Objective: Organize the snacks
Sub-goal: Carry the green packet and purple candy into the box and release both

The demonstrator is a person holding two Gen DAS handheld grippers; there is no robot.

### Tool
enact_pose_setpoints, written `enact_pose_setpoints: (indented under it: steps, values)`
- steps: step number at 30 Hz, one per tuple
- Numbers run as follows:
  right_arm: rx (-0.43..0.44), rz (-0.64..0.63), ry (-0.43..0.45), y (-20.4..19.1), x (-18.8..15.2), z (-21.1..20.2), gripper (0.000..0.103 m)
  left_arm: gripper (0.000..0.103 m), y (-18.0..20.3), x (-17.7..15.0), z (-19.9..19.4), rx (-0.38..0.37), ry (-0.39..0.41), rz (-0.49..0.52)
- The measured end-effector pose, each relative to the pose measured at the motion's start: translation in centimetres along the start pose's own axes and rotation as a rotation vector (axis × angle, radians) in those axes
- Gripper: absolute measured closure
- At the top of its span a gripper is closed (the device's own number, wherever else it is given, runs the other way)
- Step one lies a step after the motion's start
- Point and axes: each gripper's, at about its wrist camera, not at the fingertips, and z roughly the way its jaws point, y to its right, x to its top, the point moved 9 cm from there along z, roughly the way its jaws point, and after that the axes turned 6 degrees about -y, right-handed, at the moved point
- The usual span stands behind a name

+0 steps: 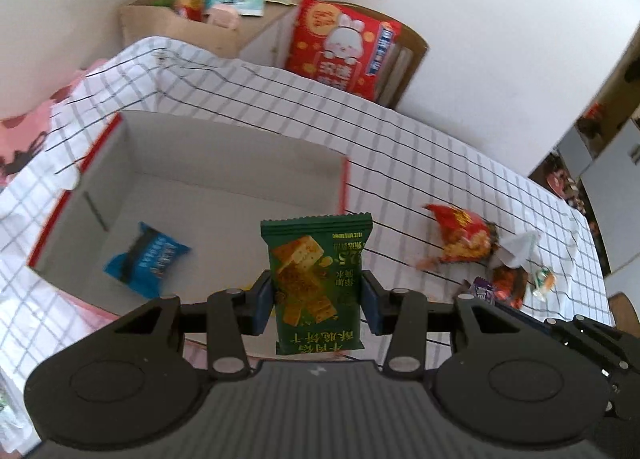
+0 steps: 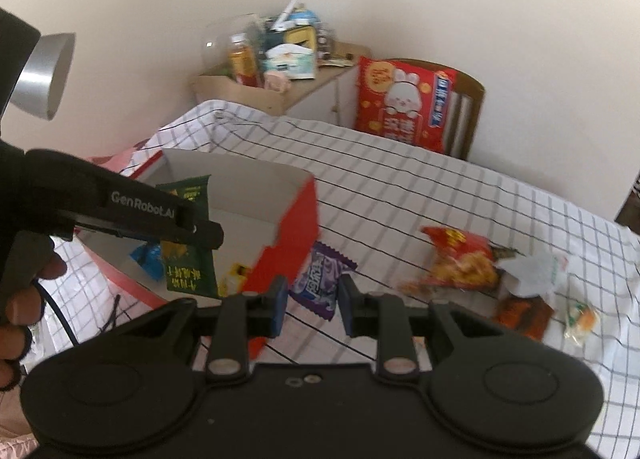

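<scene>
Your left gripper (image 1: 318, 301), branded "GenRobot.AI", clamps its fingers on the green cracker packet (image 1: 318, 279) and your right gripper (image 2: 312, 305) on the purple candy (image 2: 320, 283), the checked surface (image 1: 420, 163) and red box (image 1: 224, 163) at twelve o'clock.

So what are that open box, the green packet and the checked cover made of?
The box looks like cardboard: matte pale inside, red outside, with straight folded walls. The green packet, gripped by the left gripper, seems to be glossy printed plastic film with a crimped, zigzag top edge. The checked cover looks like soft woven cloth, since it drapes and wrinkles.
</scene>
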Motion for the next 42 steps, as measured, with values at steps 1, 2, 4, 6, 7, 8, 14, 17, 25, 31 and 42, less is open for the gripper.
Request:
enact_pose_setpoints:
  steps: [1,2,4,6,7,8,14,17,25,31,42]
  values:
    - [0.005,-0.011,0.0,-0.7,0.3,0.3,0.077,0.059,-0.7,0.2,-0.2,0.005,0.003,-0.006]
    - [0.01,-0.02,0.001,-1.3,0.6,0.5,0.077,0.059,-1.4,0.4,-0.3,0.012,0.006,-0.011]
    - [0.018,-0.036,0.0,-2.4,1.1,1.1,0.077,0.059,-2.5,0.7,-0.5,0.024,0.006,-0.018]
    - [0.026,-0.045,-0.006,-3.5,1.5,1.8,0.077,0.059,-3.7,1.1,-0.4,0.032,0.001,-0.024]
    - [0.031,-0.049,-0.011,-4.1,1.7,2.2,0.077,0.059,-4.3,1.3,-0.4,0.041,-0.001,-0.028]
    - [0.036,-0.054,-0.016,-4.6,1.9,2.7,0.077,0.059,-4.9,1.5,-0.3,0.05,-0.002,-0.029]
    - [0.035,-0.116,-0.041,-7.2,2.5,5.8,0.077,0.059,-8.5,2.6,0.8,0.107,-0.019,-0.05]
    - [0.043,-0.134,-0.074,-8.2,2.5,7.8,0.077,0.059,-10.3,3.0,1.8,0.146,-0.033,-0.061]
    - [0.042,-0.169,-0.141,-10.0,2.8,11.8,0.077,0.059,-13.8,3.5,5.1,0.188,-0.1,-0.094]
    - [0.026,-0.195,-0.185,-10.8,2.6,14.1,0.077,0.059,-15.1,3.0,7.4,0.205,-0.149,-0.112]
    - [0.003,-0.2,-0.235,-10.8,1.7,15.7,0.074,0.059,-14.9,1.9,9.1,0.195,-0.174,-0.088]
